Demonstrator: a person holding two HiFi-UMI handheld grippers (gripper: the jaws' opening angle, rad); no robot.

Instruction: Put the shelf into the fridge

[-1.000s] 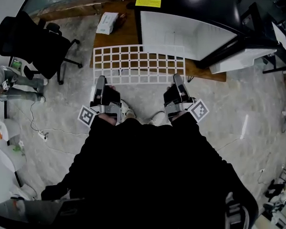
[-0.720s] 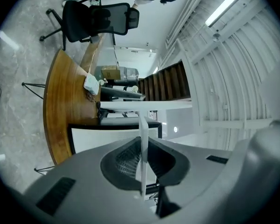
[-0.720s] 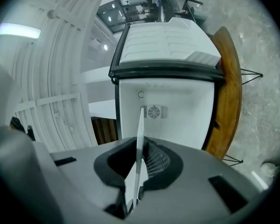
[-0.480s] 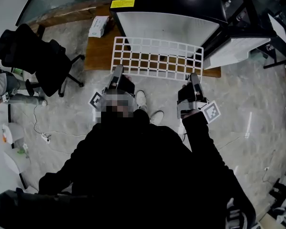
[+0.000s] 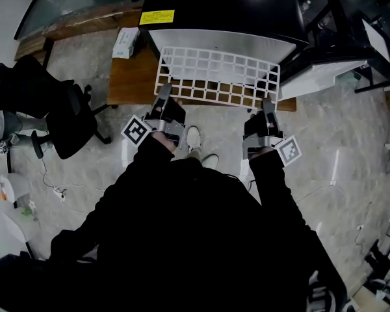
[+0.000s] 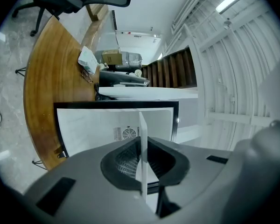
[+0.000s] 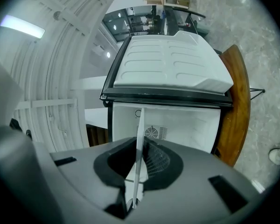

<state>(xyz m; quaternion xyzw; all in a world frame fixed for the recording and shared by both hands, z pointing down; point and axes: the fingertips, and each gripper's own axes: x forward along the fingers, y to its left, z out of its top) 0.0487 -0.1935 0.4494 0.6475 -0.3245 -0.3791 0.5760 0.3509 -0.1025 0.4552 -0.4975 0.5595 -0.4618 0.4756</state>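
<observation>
I hold a white wire-grid shelf flat by its near edge, one gripper at each front corner. My left gripper is shut on the left corner, my right gripper on the right corner. The shelf's far edge lies at the mouth of the small black fridge, over its white open interior. In the left gripper view the shelf shows edge-on between the jaws, pointing at the fridge opening. The right gripper view shows the same edge-on shelf before the fridge interior.
The fridge door stands swung open to the right. The fridge sits on a low wooden table that carries a tissue packet. A black office chair stands at the left, and cables lie on the stone floor.
Both grippers have carried the shelf forward toward the fridge; its far edge has gone from in front of the cabinet to its opening. Both grips are unchanged.
</observation>
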